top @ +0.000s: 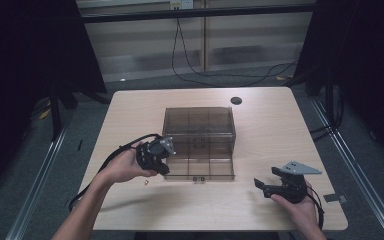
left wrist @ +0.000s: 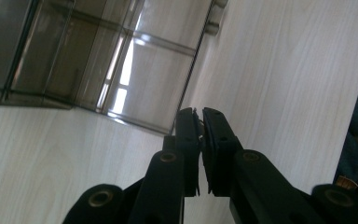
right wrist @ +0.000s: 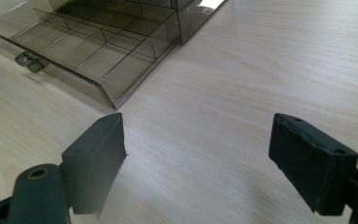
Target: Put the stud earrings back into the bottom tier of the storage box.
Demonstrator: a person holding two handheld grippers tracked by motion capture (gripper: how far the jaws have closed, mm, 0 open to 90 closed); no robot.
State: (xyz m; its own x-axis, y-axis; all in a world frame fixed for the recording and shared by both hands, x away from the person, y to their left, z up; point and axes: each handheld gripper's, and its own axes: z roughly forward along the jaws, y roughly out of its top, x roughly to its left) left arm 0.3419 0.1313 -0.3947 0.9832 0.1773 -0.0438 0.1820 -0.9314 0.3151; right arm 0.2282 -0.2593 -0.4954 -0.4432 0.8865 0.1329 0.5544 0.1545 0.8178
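A smoky see-through compartment box (top: 199, 159) lies open in the middle of the wooden table (top: 260, 130), its lid (top: 198, 121) folded back behind it. My left gripper (top: 164, 169) is held in a hand at the box's front left corner. In the left gripper view its jaws (left wrist: 200, 112) stand shut, pointing past the box's corner (left wrist: 121, 60). A tiny glint shows between the pads; I cannot tell what it is. My right gripper (top: 267, 177) is near the table's front right, open, with bare table between its fingers (right wrist: 196, 154). The box's divided tray (right wrist: 93, 51) lies ahead of it.
A small pale object (top: 145, 182) lies on the table just in front of my left hand. A black round disc (top: 236, 100) sits near the far edge. Two latches (top: 195, 178) stick out from the box's front wall. Cables (top: 190, 65) run across the floor behind.
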